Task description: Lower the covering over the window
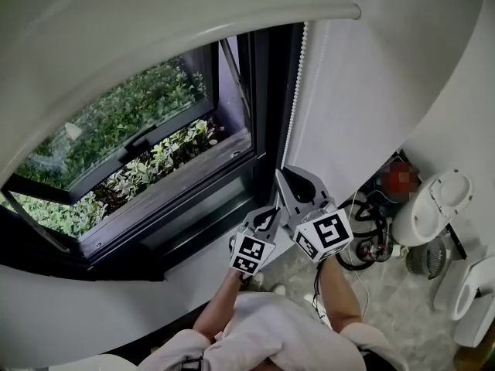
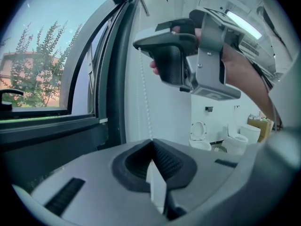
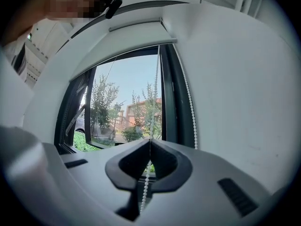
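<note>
One window [image 1: 139, 153]: left of frame, uncovered.
Blind [image 1: 155, 29]: rolled up along the top; lowering barely begun.
Right gripper [image 3: 149, 142]: clamped on chain [image 1: 295, 91], the upper hold, likely for pulling.
Left gripper [image 2: 152, 142]: clamped on chain just below.
Chain: hangs at window's right edge.

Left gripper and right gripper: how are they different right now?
The right gripper sits higher up the bead chain; the left gripper sits lower. In its own view the right gripper has beads hanging below its pads; the left gripper shows the chain only meeting its tips. Both are shut on the chain.
</note>
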